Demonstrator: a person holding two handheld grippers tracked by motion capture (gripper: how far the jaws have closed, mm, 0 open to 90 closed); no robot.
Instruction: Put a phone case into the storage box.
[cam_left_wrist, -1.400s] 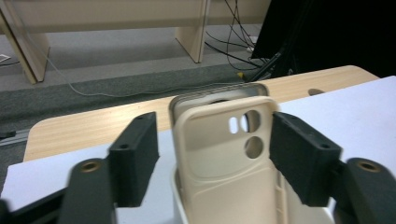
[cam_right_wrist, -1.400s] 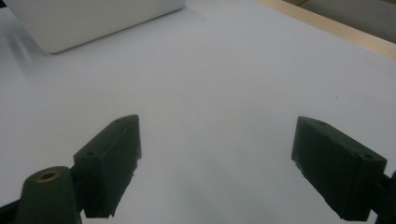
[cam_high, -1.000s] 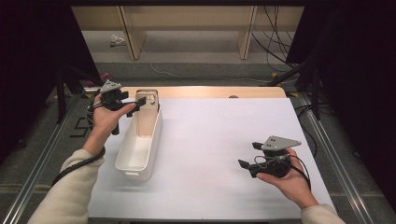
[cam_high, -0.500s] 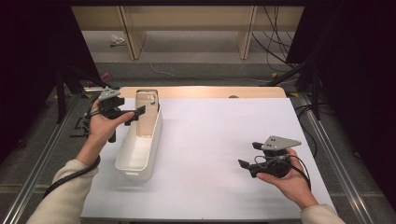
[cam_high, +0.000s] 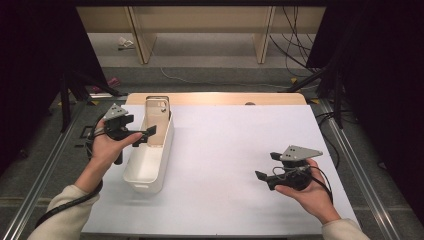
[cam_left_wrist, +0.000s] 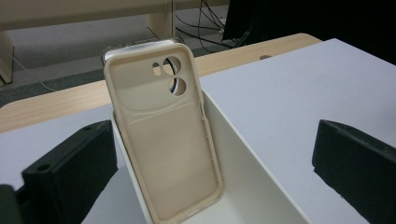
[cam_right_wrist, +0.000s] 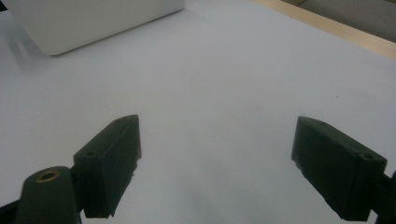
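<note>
Case (cam_high: 157, 120): beige phone case; stands upright at the far end of the bin, leaning on the end wall, open inner side toward the person; camera cut-outs at the top; in the left gripper view (cam_left_wrist: 163, 135) a second, clear case shows just behind its top edge; no brand or writing can be read on it
Bin (cam_high: 145, 167): long white bin on the left part of the mat, its length running away from the person; no label or print visible on its walls
Left gripper (cam_high: 142, 136): held at the bin's left rim, aimed across it toward the case; jaws wide apart, nothing between them; in its own view one jaw sits either side of the case without touching it
Right gripper (cam_high: 264, 177): rests in an upturned palm over the right part of the mat, well apart from the bin; jaws spread wide and holding nothing; its view shows bare mat between them and the bin's corner (cam_right_wrist: 93, 23) far off
Mat (cam_high: 240, 145): plain white sheet over a wooden table (cam_high: 220, 98); no markings
Writing: none legible on any thing
</note>
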